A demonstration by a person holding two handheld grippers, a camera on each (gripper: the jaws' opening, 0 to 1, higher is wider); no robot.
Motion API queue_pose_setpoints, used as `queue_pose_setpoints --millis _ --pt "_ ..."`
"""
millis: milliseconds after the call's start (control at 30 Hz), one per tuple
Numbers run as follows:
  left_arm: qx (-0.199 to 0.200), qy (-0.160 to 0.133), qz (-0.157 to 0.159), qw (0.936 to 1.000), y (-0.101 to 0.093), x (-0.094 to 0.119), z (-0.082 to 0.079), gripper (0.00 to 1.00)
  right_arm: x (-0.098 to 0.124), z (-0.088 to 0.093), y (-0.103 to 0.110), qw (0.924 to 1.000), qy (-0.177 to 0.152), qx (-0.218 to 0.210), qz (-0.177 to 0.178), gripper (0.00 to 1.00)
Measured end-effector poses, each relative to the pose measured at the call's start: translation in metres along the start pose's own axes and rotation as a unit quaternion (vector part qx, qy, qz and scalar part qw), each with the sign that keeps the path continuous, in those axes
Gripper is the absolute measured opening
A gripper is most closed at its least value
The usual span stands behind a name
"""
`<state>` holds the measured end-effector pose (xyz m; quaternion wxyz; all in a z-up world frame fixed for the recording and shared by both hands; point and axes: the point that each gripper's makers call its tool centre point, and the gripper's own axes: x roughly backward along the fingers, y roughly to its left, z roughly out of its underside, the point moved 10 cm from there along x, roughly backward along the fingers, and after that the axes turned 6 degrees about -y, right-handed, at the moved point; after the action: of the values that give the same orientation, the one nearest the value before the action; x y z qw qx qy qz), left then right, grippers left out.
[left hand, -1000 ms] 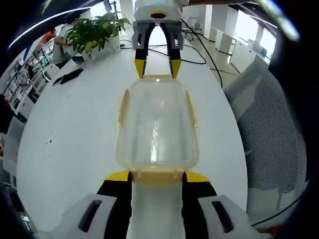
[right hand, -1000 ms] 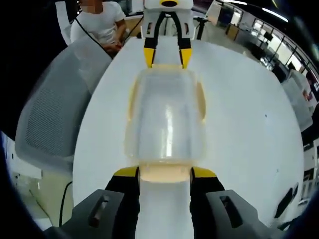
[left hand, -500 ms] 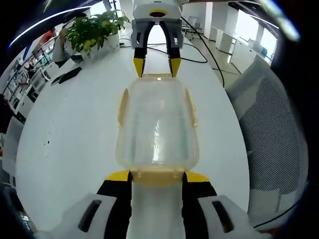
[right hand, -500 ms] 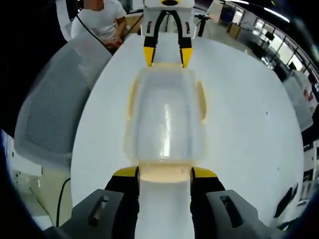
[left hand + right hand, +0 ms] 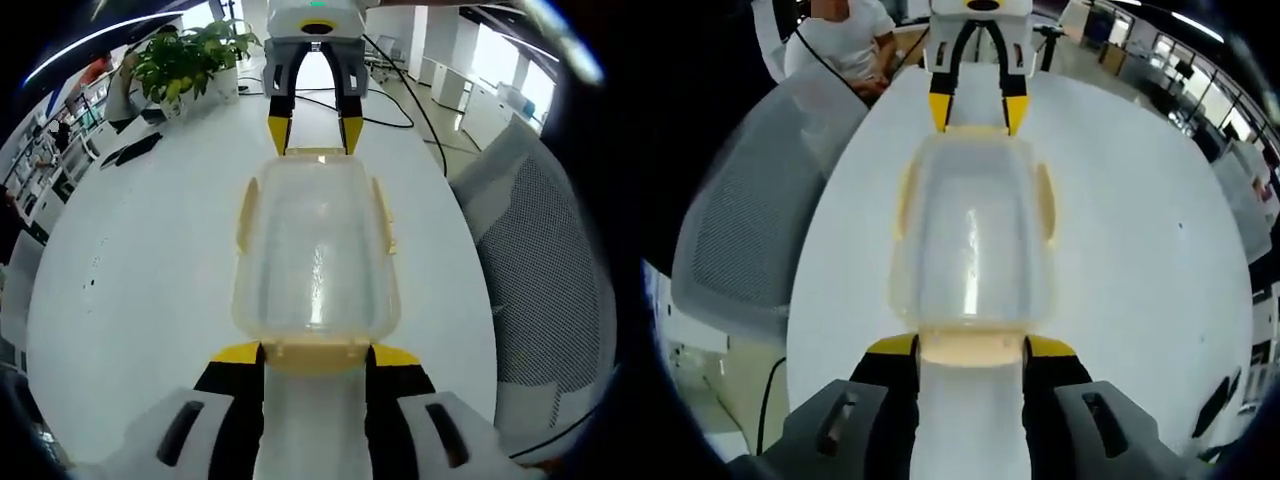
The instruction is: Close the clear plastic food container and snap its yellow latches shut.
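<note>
Two grippers work the clear container (image 5: pixel 315 250) from opposite short ends, so that neither push slides it across the white table (image 5: pixel 150 250).

Left gripper view: your left gripper (image 5: pixel 314 352) brackets the near end latch (image 5: pixel 315 353) at a narrow spread; you cannot tell whether the pads pinch it or only flank it. The container lies lengthwise down the middle of the table, well clear of both long edges. The lid appears seated. The yellow side latches (image 5: pixel 243 215) stand slightly out from the walls, so judge them not yet snapped. The right gripper (image 5: pixel 314 152) meets the far end, serving as the counter-hold.

Right gripper view: your right gripper (image 5: pixel 972 348) sits at a similar narrow spread around its near end latch (image 5: pixel 972 348), contact again unclear. The left gripper (image 5: pixel 978 128) faces you at the far end. A mesh chair (image 5: pixel 750 230) stands beside the table edge, clear of the work.
</note>
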<state>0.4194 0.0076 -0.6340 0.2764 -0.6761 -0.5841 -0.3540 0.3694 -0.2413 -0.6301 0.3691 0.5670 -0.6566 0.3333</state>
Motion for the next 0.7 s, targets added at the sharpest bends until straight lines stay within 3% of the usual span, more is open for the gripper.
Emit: queue_pose_setpoints --millis 300,433,700 --pt "-0.005 0.004 -0.003 1.0000 -0.0007 -0.0037 0.0013 0.34 -0.0025 0.0034 0.0013 0.9997 0.015 0.017 -0.002 0.37" --pt "-0.010 0.001 -0.006 0.9999 -0.0011 -0.0045 0.0021 0.34 -0.0026 0.0054 0.0002 0.9994 0.023 0.026 0.005 0.26" --pt "-0.006 -0.009 -0.015 0.9998 -0.0075 -0.0050 0.0067 0.40 -0.0012 0.0066 0.0041 0.9996 0.020 0.017 0.010 0.29"
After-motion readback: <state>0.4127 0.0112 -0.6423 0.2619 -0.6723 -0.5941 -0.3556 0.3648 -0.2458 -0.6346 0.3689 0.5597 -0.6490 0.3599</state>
